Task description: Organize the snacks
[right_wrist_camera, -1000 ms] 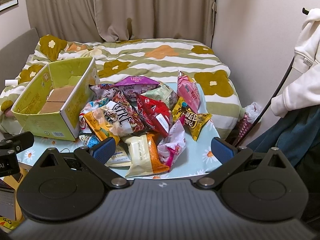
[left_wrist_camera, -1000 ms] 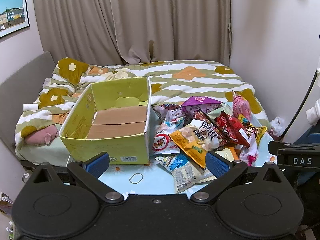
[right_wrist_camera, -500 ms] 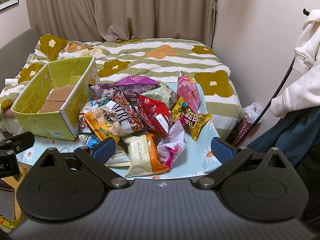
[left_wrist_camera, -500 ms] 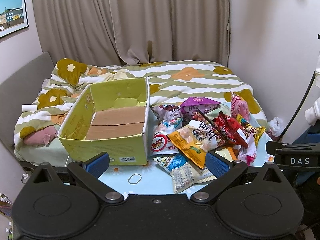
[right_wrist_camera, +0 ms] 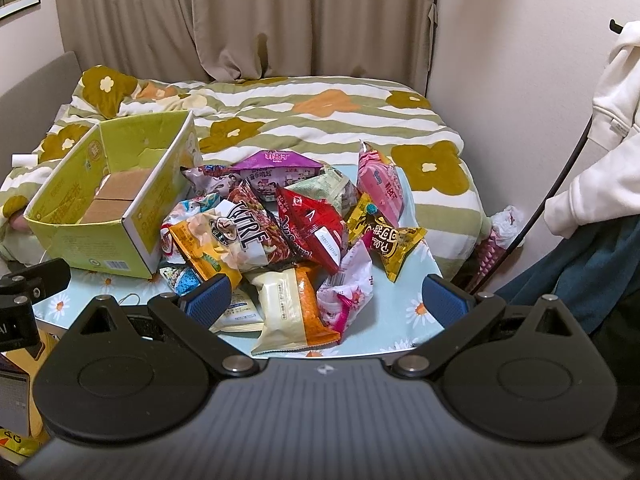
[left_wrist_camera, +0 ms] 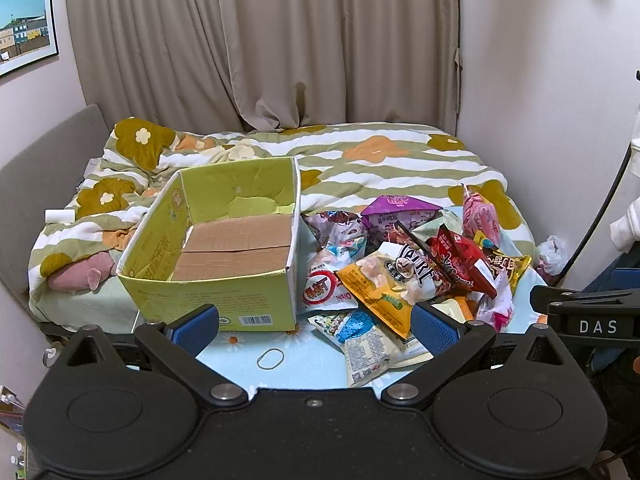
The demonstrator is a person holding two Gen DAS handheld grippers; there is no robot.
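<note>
A pile of snack bags lies on a light blue flowered table, right of an open, empty yellow-green cardboard box. In the right wrist view the pile sits mid-frame, with a cream and orange bag nearest and the box at left. My left gripper is open and empty, held at the table's near edge in front of the box and pile. My right gripper is open and empty, just short of the nearest bags.
A rubber band lies on the table near the box. A bed with a striped flowered duvet stands behind the table. A wall is at right, curtains behind. A person in a white top stands at right.
Both grippers have drifted slightly; the box and snack pile sit a little higher and closer in the views. Nothing was taken hold of or moved.
</note>
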